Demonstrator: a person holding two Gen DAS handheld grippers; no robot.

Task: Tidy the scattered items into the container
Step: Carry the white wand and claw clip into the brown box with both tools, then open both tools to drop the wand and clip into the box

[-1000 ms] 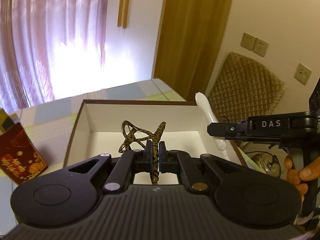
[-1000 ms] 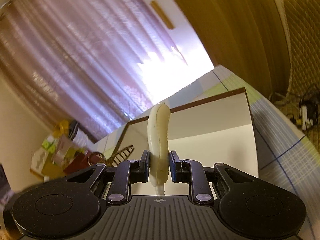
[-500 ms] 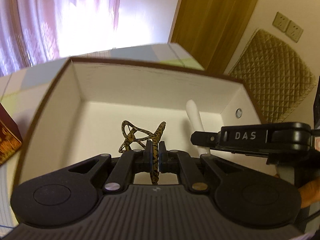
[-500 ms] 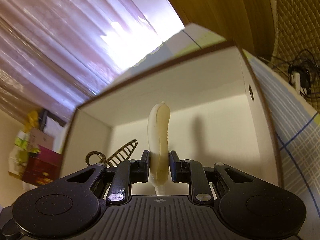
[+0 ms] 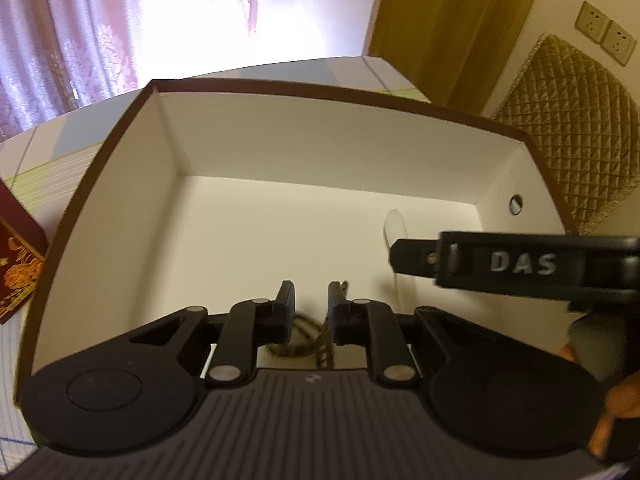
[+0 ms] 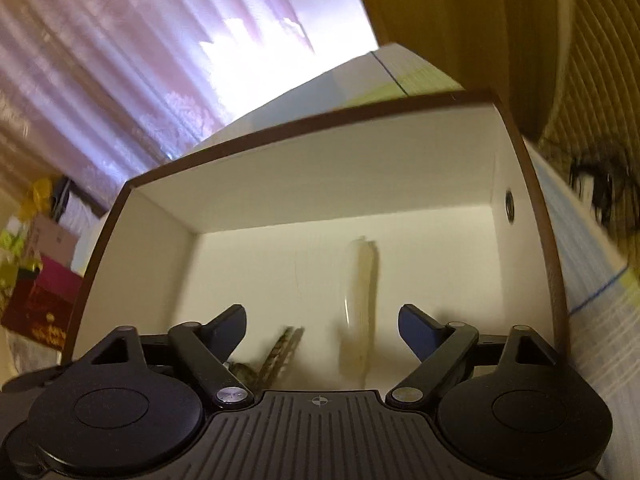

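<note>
From the left wrist camera, the left gripper hangs over a brown-rimmed box with a cream lining; its jaws are parted with a gap between them and clamp nothing. Just below and between the jaws lies a leopard-patterned hair clip, blurred, inside the box at the near wall. To the right, the right gripper reaches in from the side — its black body carries the raised white letters "DAS". Behind its tip a pale, elongated cream item shows on the box floor near the right wall, which has a small round hole. A dark red packet with gold ornament stands on the worktop left of the box; no writing on it can be read. A hand shows at the right edge. Two wall sockets sit above a quilted gold cushion.

From the right wrist camera, the right gripper has its jaws spread wide and empty. Between them the cream item is motion-blurred inside the box — whether it touches the floor cannot be told. The hair clip lies to its left at the near edge. A red box stands on the left beyond the container.
</note>
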